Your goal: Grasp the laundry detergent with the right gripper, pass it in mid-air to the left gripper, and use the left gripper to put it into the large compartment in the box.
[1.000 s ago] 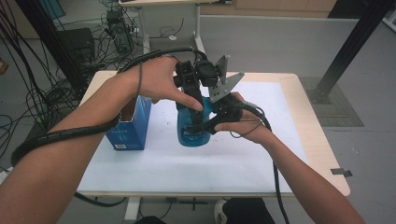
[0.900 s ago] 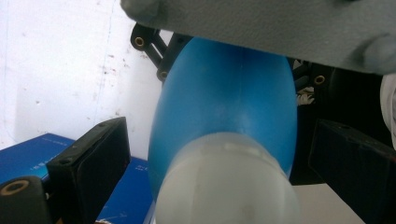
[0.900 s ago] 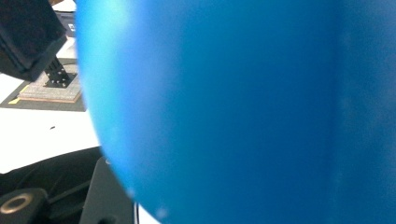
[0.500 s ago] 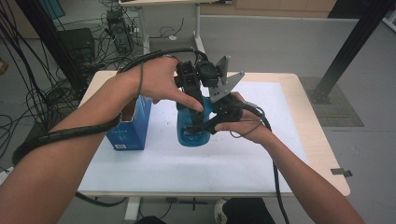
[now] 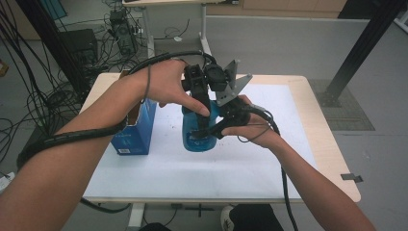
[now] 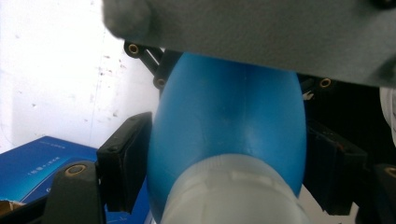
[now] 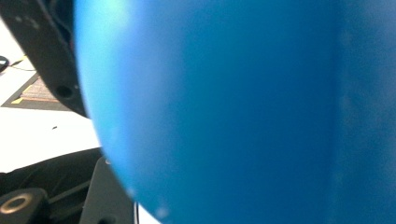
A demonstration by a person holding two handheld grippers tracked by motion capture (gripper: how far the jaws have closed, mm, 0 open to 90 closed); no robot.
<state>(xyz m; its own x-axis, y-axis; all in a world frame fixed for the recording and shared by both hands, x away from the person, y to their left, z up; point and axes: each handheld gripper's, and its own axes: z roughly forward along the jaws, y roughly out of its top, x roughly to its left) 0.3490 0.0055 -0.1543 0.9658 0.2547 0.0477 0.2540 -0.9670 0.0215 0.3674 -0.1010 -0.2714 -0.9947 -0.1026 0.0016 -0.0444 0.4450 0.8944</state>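
Presently:
Right gripper (image 5: 204, 132): clamped on bottle (image 5: 198, 139).
Left gripper (image 5: 199, 103): jaws just closed around cap (image 6: 233, 196).
Risk: bottle tipped on worktop (image 5: 298, 115) if twisted off-axis.

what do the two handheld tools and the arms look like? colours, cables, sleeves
Both tools are black. The left tool trails a thick black ribbed cable looped around the bare forearm. The right tool carries a grey three-cornered plate and trails a thinner black cable. No sleeves show. The left tool's flat black pads hang on links with brass-coloured pins.
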